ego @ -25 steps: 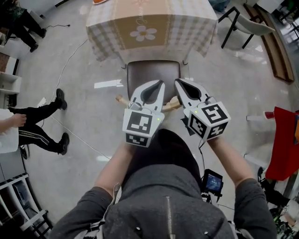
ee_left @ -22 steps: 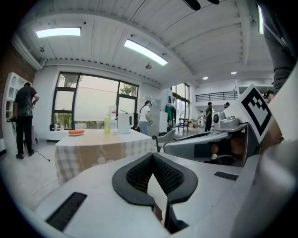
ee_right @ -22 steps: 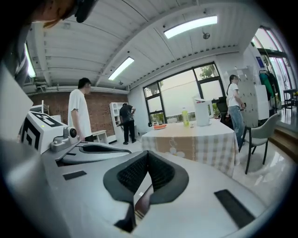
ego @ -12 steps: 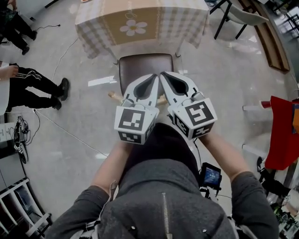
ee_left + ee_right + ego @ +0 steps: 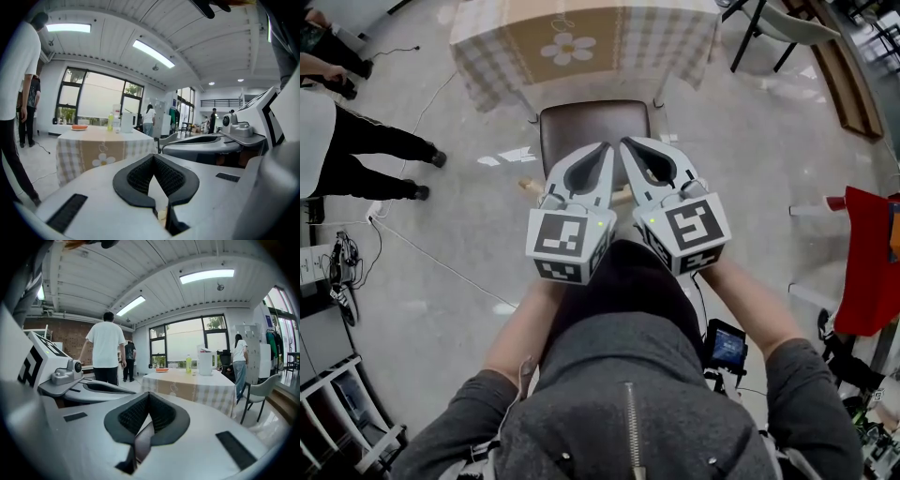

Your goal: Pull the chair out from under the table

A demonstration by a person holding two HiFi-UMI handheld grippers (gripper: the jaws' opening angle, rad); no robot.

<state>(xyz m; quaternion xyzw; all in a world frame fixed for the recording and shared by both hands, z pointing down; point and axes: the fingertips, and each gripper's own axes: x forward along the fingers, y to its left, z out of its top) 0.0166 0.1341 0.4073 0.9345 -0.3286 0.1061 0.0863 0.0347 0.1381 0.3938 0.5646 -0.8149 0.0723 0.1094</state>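
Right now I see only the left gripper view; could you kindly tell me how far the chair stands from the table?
Observer: In the head view the chair seat shows nearly whole, its front edge near the hem of the table cloth.
Operator: Thanks. Where are the hand-held grippers on it?
Observer: The left hand-held gripper and right hand-held gripper lie side by side over its wooden back rail.
Operator: Is the right one closed?
Observer: Yes; the right gripper view shows its jaws together at the tips.
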